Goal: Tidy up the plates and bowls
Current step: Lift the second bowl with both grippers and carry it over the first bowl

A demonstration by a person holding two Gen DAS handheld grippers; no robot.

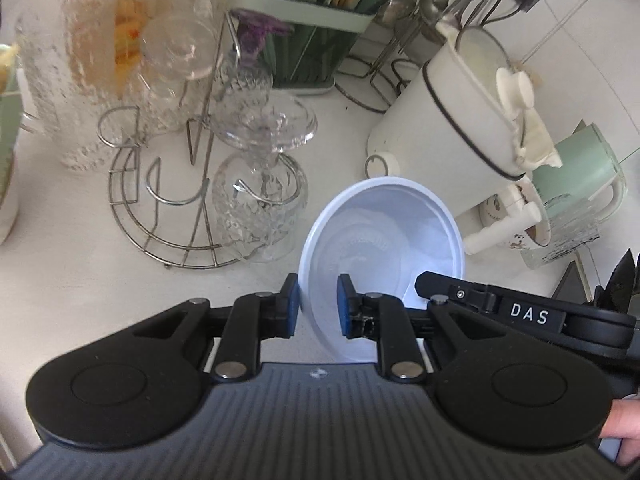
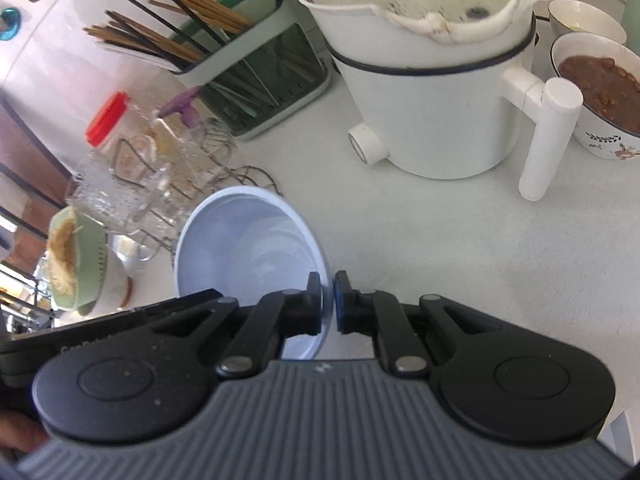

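Both hand-held grippers, left (image 1: 318, 304) and right (image 2: 328, 302), clamp opposite rims of pale-blue round plastic bowl (image 1: 380, 232); lift evenly, level.

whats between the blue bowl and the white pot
Bare counter only, clearest in the right wrist view; nothing sits between the bowl and the pot.

A pale blue bowl (image 1: 384, 236), a white pot (image 2: 436, 108) with a dark band, a red-lidded jar (image 2: 108, 120), and a green chopstick holder (image 2: 256, 80) on the white counter (image 2: 480, 248).
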